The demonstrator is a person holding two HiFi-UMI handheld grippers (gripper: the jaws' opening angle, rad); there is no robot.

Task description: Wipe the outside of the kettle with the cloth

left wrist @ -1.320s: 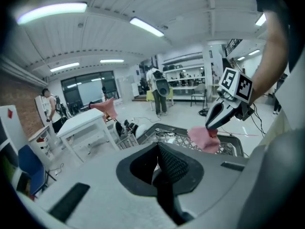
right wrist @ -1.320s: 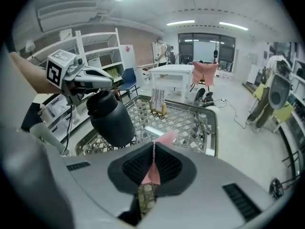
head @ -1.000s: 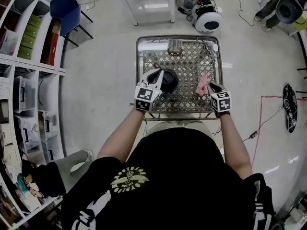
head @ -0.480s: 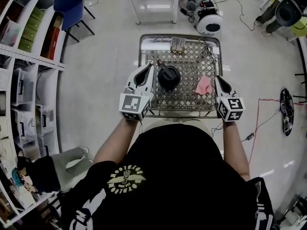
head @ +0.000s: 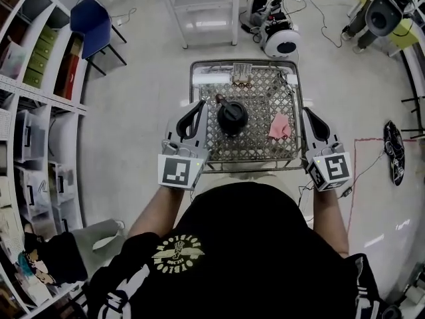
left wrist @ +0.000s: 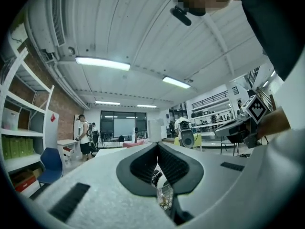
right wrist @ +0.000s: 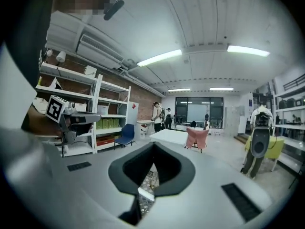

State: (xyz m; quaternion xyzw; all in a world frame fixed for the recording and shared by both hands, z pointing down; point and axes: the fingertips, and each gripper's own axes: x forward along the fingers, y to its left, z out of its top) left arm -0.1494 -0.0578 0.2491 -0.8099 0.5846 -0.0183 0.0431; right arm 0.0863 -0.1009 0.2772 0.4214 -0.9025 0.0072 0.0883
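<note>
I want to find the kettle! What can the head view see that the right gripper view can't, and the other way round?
Only the head view shows the round black kettle and the crumpled pink cloth, lying apart from each other. Only the right gripper view shows the long ceiling lights and the people standing near the far windows. Both show the metal mesh table, though the right gripper view shows just a bit of it between the jaws, the blue chair and the white shelves with green boxes.
</note>
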